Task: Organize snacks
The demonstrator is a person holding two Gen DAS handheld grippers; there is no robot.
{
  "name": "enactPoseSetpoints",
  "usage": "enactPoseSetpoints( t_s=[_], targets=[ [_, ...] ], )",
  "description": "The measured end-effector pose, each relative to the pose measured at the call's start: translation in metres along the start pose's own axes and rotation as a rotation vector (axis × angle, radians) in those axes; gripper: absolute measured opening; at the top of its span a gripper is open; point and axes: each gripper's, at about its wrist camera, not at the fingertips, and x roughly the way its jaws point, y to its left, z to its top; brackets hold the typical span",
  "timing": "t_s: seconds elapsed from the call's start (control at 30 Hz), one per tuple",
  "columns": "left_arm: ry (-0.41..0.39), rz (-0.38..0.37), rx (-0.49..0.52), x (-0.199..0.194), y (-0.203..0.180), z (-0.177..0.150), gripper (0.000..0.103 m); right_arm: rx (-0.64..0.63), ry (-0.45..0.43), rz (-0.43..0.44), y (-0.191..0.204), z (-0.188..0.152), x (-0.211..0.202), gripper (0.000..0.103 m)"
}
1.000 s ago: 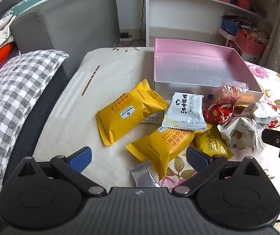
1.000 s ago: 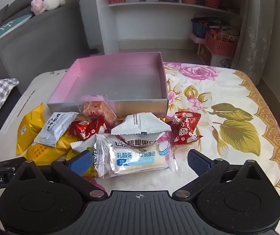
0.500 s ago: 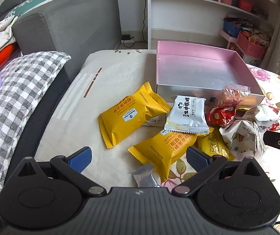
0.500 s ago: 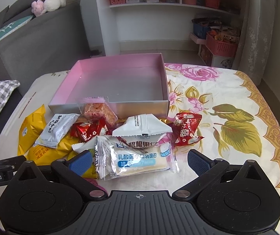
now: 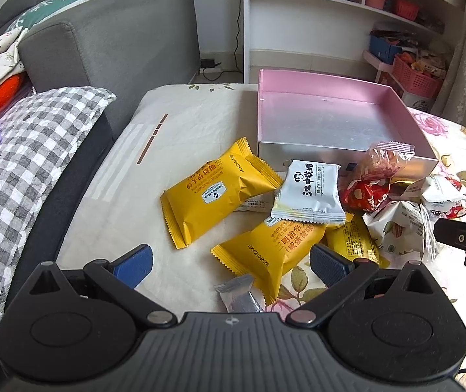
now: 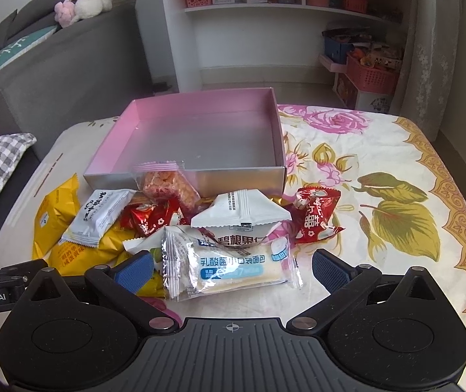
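Observation:
A pile of snack packets lies in front of an empty pink box (image 5: 337,121) (image 6: 200,130). My left gripper (image 5: 231,263) is open, just short of a yellow packet (image 5: 277,250); a second yellow packet (image 5: 216,192) and a white packet (image 5: 309,191) lie beyond. A small silver packet (image 5: 238,295) sits between its fingers. My right gripper (image 6: 233,266) is open, with a clear bread packet (image 6: 229,266) lying between its fingertips, untouched. Behind are a white triangular packet (image 6: 241,209), red packets (image 6: 314,215) and an orange-filled clear bag (image 6: 167,183).
The snacks lie on a flower-patterned cloth (image 6: 380,170) over a low table. A grey sofa (image 5: 115,42) and a checked pillow (image 5: 21,150) are at the left. White shelves (image 6: 265,26) and pink baskets (image 6: 371,75) stand behind.
Both grippers have drawn back and up a little, so the snacks and box sit slightly farther away. Neither gripper's opening has changed.

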Motion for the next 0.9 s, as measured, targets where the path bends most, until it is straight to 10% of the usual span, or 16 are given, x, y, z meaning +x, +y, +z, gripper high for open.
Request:
enactPoseSetpoints(
  t_s=[0.9],
  targets=[
    [-0.028, -0.057, -0.005, 0.0006, 0.0067, 0.0014, 0.103, -0.039, 0.018, 0.047, 0.0025, 0.0012, 0.0053, 0.103]
  ],
)
